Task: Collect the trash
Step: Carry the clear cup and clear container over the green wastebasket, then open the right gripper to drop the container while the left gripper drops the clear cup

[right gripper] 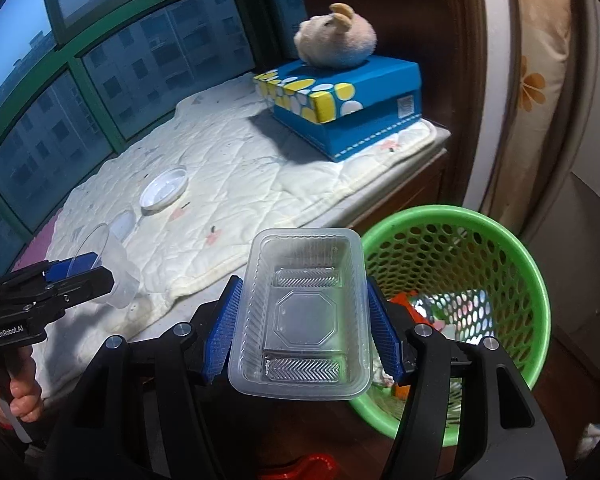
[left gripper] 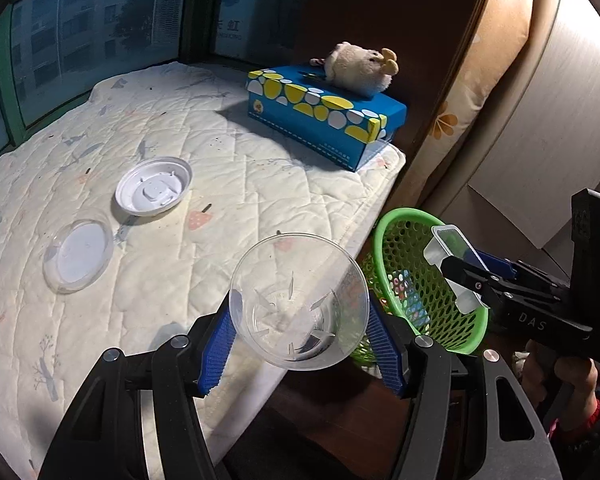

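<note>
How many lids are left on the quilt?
2. A white lid lies mid-quilt, and a clear lid lies just beside it, nearer the window. None looks hidden.

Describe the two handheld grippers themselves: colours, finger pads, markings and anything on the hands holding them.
Both are matte black plastic with silver pivot bolts and ribbed blue finger pads. The right gripper carries "DAS" lettering and a green light on its upright block; the left gripper reads "GenRobot.AI". A bare hand grips the left handle; a red cuff shows at the right.

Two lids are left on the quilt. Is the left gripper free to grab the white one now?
Probably not: the left gripper is shut on a clear cup. Nothing lies over the white lid on the quilt, but the cup must go first.
</note>
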Demonstrator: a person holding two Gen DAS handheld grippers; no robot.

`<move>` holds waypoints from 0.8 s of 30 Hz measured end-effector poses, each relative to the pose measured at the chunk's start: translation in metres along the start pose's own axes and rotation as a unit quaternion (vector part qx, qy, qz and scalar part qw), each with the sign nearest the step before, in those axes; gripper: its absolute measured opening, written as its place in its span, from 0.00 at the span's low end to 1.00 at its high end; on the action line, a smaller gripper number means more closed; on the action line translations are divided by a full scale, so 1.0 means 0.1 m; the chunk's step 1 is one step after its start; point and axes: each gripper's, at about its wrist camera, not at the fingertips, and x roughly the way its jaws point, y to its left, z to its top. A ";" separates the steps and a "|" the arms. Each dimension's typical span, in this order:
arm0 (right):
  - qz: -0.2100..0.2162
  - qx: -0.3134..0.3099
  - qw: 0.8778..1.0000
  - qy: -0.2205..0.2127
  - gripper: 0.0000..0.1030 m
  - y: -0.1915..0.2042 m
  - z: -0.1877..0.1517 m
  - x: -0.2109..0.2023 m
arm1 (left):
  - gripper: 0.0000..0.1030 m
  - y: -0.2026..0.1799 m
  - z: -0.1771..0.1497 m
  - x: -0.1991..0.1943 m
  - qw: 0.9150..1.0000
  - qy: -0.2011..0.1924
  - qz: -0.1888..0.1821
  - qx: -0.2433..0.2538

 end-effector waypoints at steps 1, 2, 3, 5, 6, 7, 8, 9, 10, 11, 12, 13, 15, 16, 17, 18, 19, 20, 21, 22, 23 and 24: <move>-0.005 0.004 1.000 0.000 0.59 -0.06 -0.01 -0.01 | 0.58 -0.04 0.01 0.02 1.000 0.002 -0.002 0.003; -0.009 0.009 1.000 0.000 0.60 -0.13 -0.02 -0.01 | 0.58 -0.08 0.01 0.04 1.000 0.003 -0.004 0.006; -0.012 0.014 1.000 0.000 0.60 -0.19 -0.03 -0.02 | 0.58 -0.12 0.02 0.06 1.000 0.005 -0.006 0.009; -0.021 0.020 1.000 0.001 0.60 -0.29 -0.05 -0.03 | 0.58 -0.20 0.05 0.12 1.000 0.009 -0.009 0.014; -0.024 0.024 0.999 0.001 0.60 -0.35 -0.06 -0.02 | 0.58 -0.23 0.05 0.14 1.000 0.011 -0.011 0.016; -0.028 0.028 0.999 0.003 0.60 -0.41 -0.07 -0.02 | 0.58 -0.26 0.06 0.15 1.000 0.013 -0.013 0.017; -0.033 0.031 0.999 0.004 0.60 -0.46 -0.08 -0.01 | 0.58 -0.29 0.07 0.18 1.000 0.015 -0.015 0.018; -0.039 0.034 0.999 0.004 0.60 -0.51 -0.09 -0.01 | 0.58 -0.32 0.08 0.19 1.000 0.017 -0.016 0.020; -0.042 0.038 0.998 0.006 0.60 -0.56 -0.10 0.00 | 0.58 -0.35 0.09 0.21 0.999 0.018 -0.018 0.022; -0.045 0.043 0.998 0.009 0.60 -0.61 -0.12 0.01 | 0.58 -0.38 0.10 0.22 0.999 0.019 -0.019 0.025; -0.049 0.047 0.998 0.011 0.60 -0.66 -0.14 0.02 | 0.58 -0.40 0.10 0.24 0.999 0.020 -0.020 0.027; -0.053 0.050 0.997 0.013 0.60 -0.71 -0.15 0.03 | 0.58 -0.43 0.11 0.26 0.999 0.022 -0.020 0.029; -0.062 0.055 0.996 0.018 0.60 -0.79 -0.17 0.06 | 0.58 -0.48 0.13 0.30 0.999 0.026 -0.022 0.032; -0.065 0.058 0.996 0.019 0.60 -0.84 -0.18 0.06 | 0.58 -0.50 0.14 0.32 0.999 0.028 -0.025 0.033; -0.067 0.062 0.996 0.020 0.60 -0.88 -0.19 0.07 | 0.58 -0.51 0.15 0.34 0.999 0.030 -0.026 0.034; -0.069 0.067 0.995 0.021 0.60 -0.92 -0.20 0.07 | 0.58 -0.53 0.16 0.36 0.998 0.032 -0.028 0.035; -0.071 0.071 0.995 0.022 0.60 -0.95 -0.20 0.08 | 0.58 -0.55 0.17 0.38 0.998 0.034 -0.029 0.036; -0.071 0.075 0.994 0.023 0.60 -0.99 -0.21 0.08 | 0.58 -0.57 0.19 0.41 0.998 0.036 -0.030 0.038; -0.070 0.080 0.994 0.024 0.62 -1.02 -0.21 0.09 | 0.58 -0.60 0.20 0.44 0.998 0.037 -0.031 0.039; -0.070 0.083 0.994 0.024 0.65 -1.04 -0.22 0.09 | 0.58 -0.63 0.21 0.46 0.998 0.039 -0.034 0.041; -0.073 0.086 0.993 0.022 0.66 -1.06 -0.22 0.08 | 0.58 -0.65 0.22 0.47 0.998 0.040 -0.035 0.043; -0.074 0.087 0.993 0.022 0.66 -1.08 -0.22 0.08 | 0.58 -0.68 0.23 0.49 0.997 0.041 -0.036 0.046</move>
